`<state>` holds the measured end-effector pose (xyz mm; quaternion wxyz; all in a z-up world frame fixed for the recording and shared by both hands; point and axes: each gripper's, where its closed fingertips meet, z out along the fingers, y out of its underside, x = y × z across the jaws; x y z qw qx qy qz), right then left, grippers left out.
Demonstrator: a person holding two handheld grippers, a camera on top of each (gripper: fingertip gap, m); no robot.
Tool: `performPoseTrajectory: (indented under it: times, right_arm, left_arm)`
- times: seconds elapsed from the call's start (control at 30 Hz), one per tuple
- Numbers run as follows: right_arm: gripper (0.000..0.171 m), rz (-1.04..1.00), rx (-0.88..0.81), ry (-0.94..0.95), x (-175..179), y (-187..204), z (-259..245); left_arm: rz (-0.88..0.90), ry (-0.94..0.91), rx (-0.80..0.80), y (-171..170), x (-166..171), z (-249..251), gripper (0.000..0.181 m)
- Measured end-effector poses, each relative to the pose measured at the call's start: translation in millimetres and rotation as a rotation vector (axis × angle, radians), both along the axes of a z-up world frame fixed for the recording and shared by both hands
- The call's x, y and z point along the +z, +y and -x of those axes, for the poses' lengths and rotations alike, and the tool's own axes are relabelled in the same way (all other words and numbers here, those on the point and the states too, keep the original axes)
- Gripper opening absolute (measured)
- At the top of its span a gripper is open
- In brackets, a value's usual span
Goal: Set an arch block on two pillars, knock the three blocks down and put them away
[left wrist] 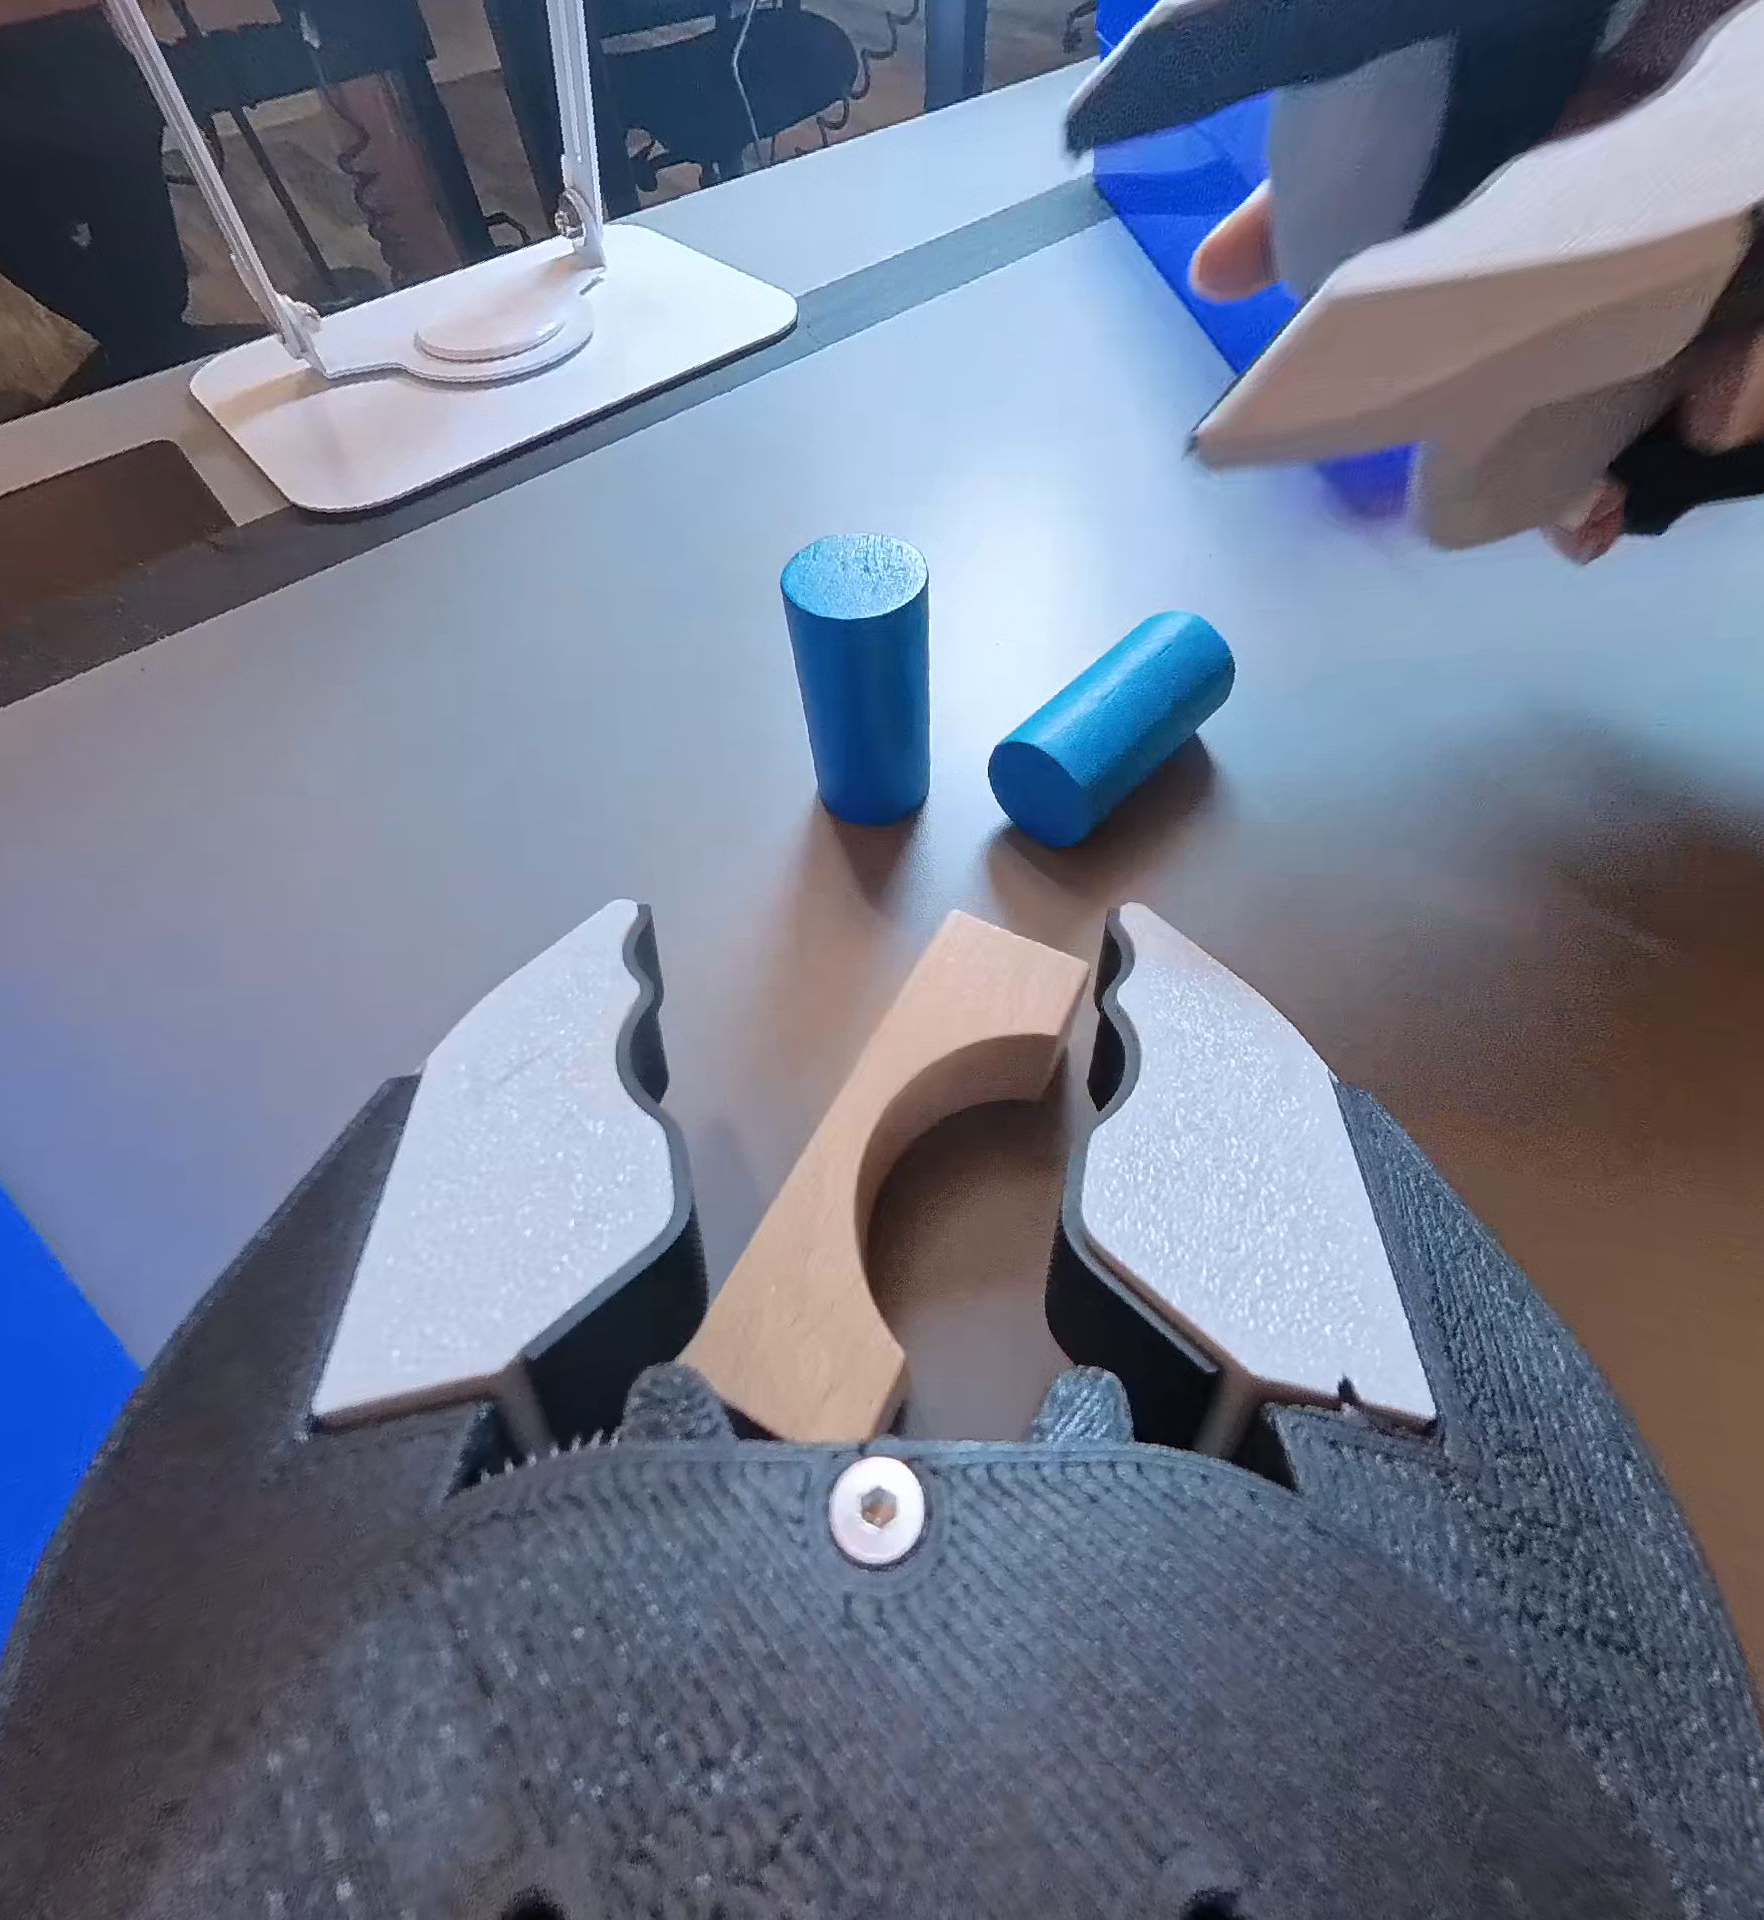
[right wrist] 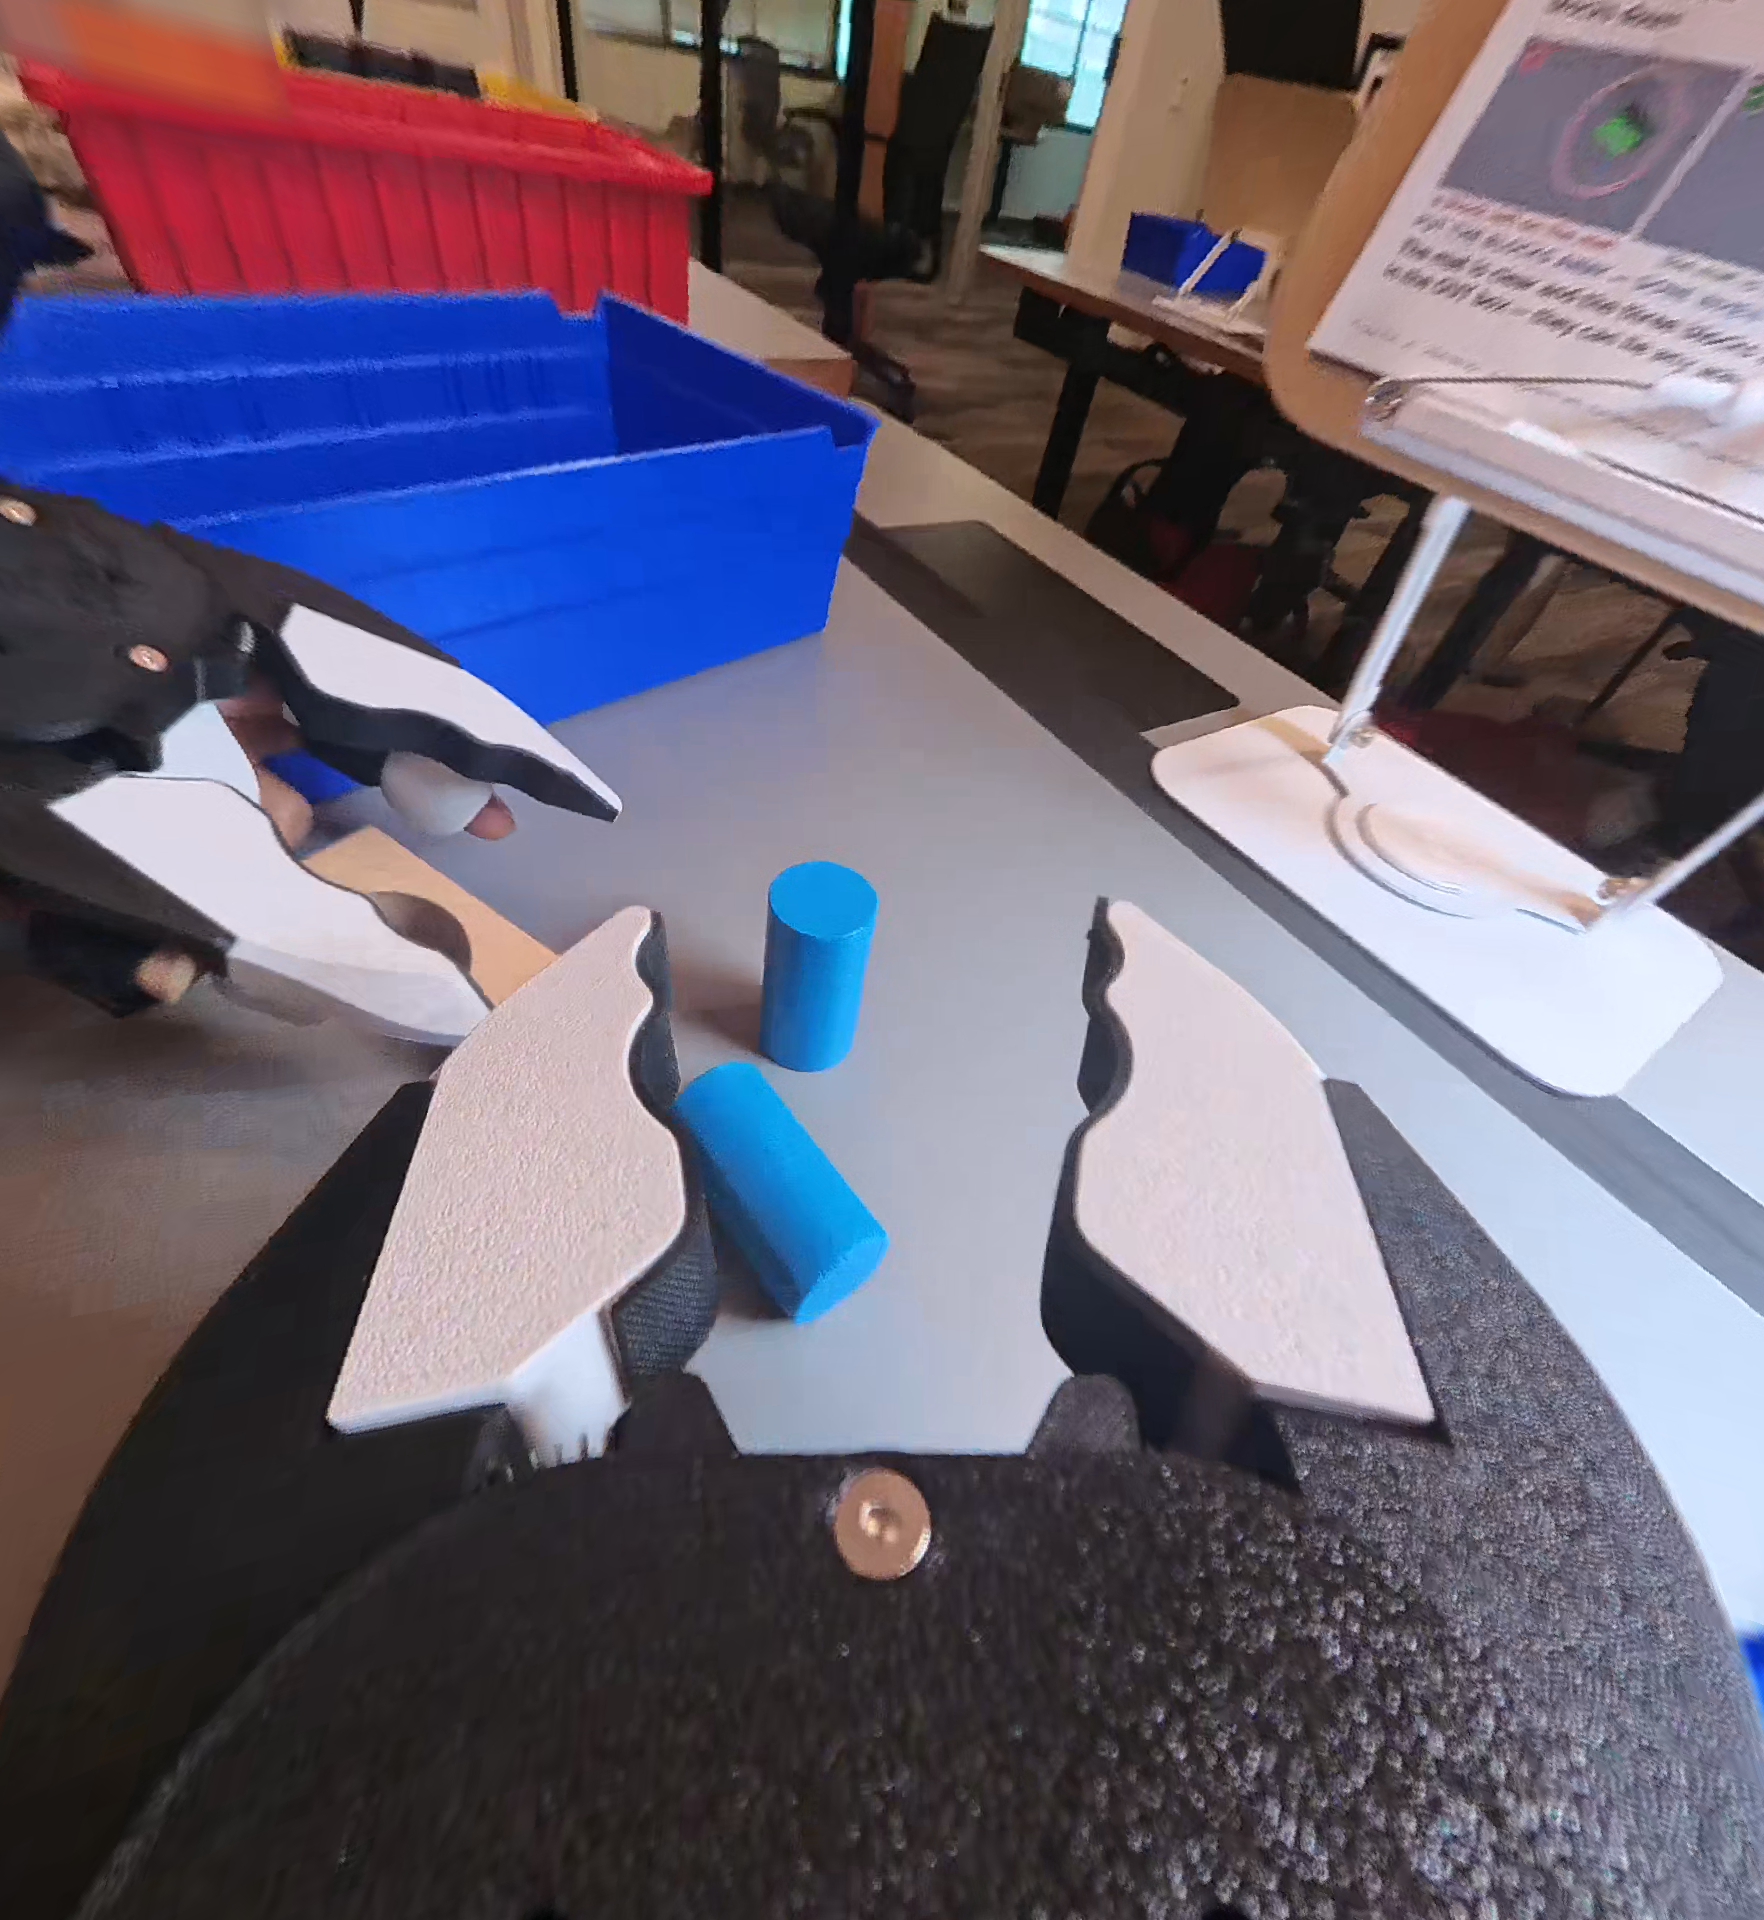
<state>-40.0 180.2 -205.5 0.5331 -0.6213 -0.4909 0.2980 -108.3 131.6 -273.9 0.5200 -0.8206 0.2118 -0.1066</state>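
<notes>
- Left claw [left wrist: 878,997], nearest: spread wide and straddling the wooden arch block [left wrist: 888,1184], which lies on its side on the counter [left wrist: 338,883], slanted between the jaws with its far end next to the right-hand pad; whether touching cannot be told. Risk: closing on a skewed block would likely twist it or squeeze it out forward toward the pillars.
- Right claw [right wrist: 873,1039]: spread, empty, poised over the fallen blue pillar [right wrist: 779,1190], which lies just beside the left-hand pad. Risk: a round body on a smooth counter probably rolls away at the first off-centre touch.
- Middle of the counter: upright blue pillar [right wrist: 818,977] standing just beyond the fallen one, close but apart. Risk: a rolling pillar or a sweeping jaw could topple it.
- Both claws converging on the same small patch; collision between them possible.
- Farther off, toward the counter's far edge: blue bin [right wrist: 545,520], open and apparently empty, with a red bin [right wrist: 390,218] behind. None of the three blocks yet put away.
- Opposite side: white stand base [right wrist: 1429,914]; obstruction to a wide swing.
</notes>
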Motion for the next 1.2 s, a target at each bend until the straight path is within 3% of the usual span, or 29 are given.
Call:
performPoseTrajectory:
  times: [0.33, 0.63, 0.97, 1.03, 1.1, 1.13, 1.2]
  right_arm:
    - [0.077, 0.022, -0.074, 0.057, 5, -8, -62]
    - [0.075, 0.053, -0.067, 0.023, -7, -8, -60]
    - [0.073, 0.076, -0.037, 0.012, -8, -12, -58]
    - [0.073, 0.074, -0.035, 0.004, -10, -12, -58]
    - [0.072, 0.072, -0.035, 0.001, -10, -12, -59]
    - [0.072, 0.07, -0.036, 0.002, -9, -11, -60]
    - [0.071, 0.067, -0.04, 0.01, -7, -10, -63]
  left_arm:
    - [0.003, 0.009, 0.006, 0, -2, 1, 0.081]
    - [0.003, -0.009, -0.006, 5, 1, -7, 0.082]
    - [0.075, 0.016, -0.035, 43, 5, -27, 0.08]
    - [0.077, 0.046, -0.066, 55, 3, -31, 0.074]
    - [0.058, 0.077, -0.211, 53, 3, -45, 0.031]
    - [0.035, 0.095, -0.311, 45, 5, -53, 0.03]
    - [-0.042, 0.135, -0.322, 42, 13, -51, 0.031]
